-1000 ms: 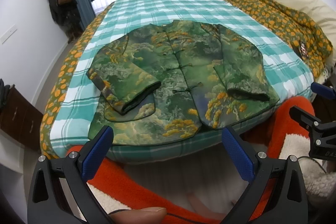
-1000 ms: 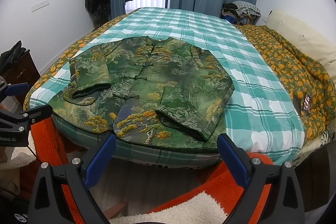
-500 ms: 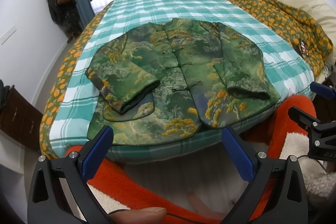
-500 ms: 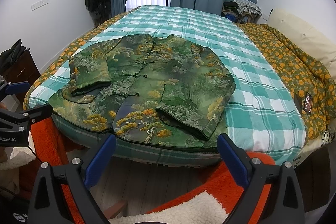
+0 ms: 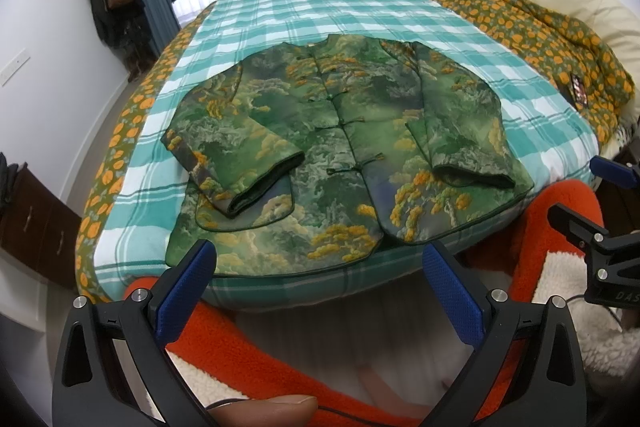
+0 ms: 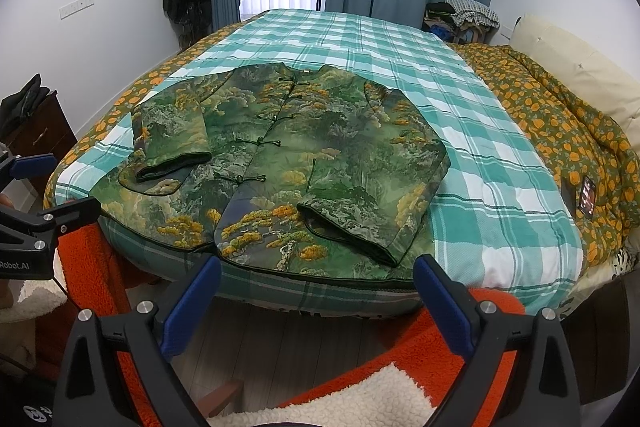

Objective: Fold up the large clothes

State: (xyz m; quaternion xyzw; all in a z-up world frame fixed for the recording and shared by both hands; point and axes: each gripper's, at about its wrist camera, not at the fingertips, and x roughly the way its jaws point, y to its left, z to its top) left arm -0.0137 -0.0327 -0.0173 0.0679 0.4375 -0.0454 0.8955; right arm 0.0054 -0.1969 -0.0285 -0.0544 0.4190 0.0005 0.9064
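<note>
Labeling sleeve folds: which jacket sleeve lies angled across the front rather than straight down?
The left sleeve: its cuff slants toward the centre buttons. The right sleeve runs straight down the jacket's side.

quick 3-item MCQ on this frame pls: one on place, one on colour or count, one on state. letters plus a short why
1. Where does the green and gold landscape-print padded jacket lie?
A. on the teal and white checked bedspread, near its near edge
B. on the floor
C. on a hanger by the window

2. What colour are the pads on the left gripper fingers?
A. red
B. blue
C. yellow

3. How do the jacket's sleeves lie?
A. both spread straight out sideways
B. both folded in over the front
C. one hangs off the bed

Answers:
1 A, the jacket lies flat on the bedspread with its hem at the near edge.
2 B, both wide-open jaws carry blue pads, as on the right gripper.
3 B, each cuff rests on the front panels.
</note>
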